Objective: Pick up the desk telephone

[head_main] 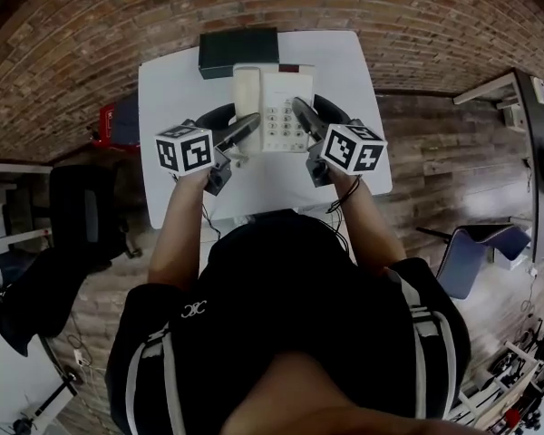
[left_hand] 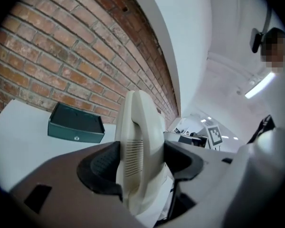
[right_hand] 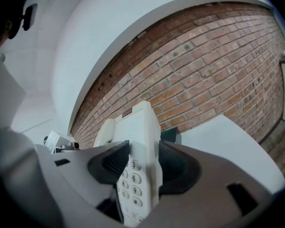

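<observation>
Both tongs read as clamped on the desk telephone (head_main: 274, 107), just in front of the dark green box (head_main: 238, 51): left gripper (left_hand: 140, 163) across the handset side, right gripper (right_hand: 142, 167) across the keypad edge. The jaw bodies hide the phone's underside, so I cannot tell whether it clears the white table (head_main: 168, 89) the box sits on. In the right gripper view the phone covers most of the box.

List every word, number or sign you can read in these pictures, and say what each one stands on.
"3", "6", "9": keys on the desk telephone, right gripper view.
Its other keys: hidden or blurred; in the head view too small.
Emblem on the shirt: interlocked curves, no readable letters.
Emblem on the green box: too small.
Marker cubes: patterns, no words.
</observation>
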`<action>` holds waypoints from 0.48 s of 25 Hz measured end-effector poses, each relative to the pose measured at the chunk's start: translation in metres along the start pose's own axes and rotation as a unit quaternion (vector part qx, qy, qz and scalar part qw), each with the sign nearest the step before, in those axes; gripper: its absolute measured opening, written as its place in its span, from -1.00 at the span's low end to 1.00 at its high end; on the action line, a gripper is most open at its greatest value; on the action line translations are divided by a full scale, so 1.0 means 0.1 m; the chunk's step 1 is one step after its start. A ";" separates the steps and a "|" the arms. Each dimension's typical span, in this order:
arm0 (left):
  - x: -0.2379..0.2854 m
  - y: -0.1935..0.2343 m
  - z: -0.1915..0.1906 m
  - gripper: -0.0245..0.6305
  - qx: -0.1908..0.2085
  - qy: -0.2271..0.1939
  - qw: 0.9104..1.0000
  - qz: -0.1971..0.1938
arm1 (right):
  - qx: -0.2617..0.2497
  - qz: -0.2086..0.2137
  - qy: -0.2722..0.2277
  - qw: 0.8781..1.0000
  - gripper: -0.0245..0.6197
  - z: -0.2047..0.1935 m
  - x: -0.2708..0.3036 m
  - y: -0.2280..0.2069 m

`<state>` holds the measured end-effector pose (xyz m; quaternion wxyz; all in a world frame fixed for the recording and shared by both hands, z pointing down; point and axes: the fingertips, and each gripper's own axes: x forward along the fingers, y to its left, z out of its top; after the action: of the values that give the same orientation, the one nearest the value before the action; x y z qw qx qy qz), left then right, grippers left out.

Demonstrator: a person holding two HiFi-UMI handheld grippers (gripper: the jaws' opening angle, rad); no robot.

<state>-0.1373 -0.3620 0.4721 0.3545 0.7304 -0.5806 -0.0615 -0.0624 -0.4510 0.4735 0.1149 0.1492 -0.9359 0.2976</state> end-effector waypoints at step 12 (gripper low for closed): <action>-0.36 -0.61 0.88 -0.04 0.112 -0.095 0.989 0.005 | -0.094 0.022 -0.096 0.991 -0.36 1.01 -0.28 0.64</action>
<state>-0.1439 -0.3644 0.3594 0.2140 0.7532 -0.6187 -0.0639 -0.0715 -0.4553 0.3518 0.0311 0.1453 -0.9695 0.1950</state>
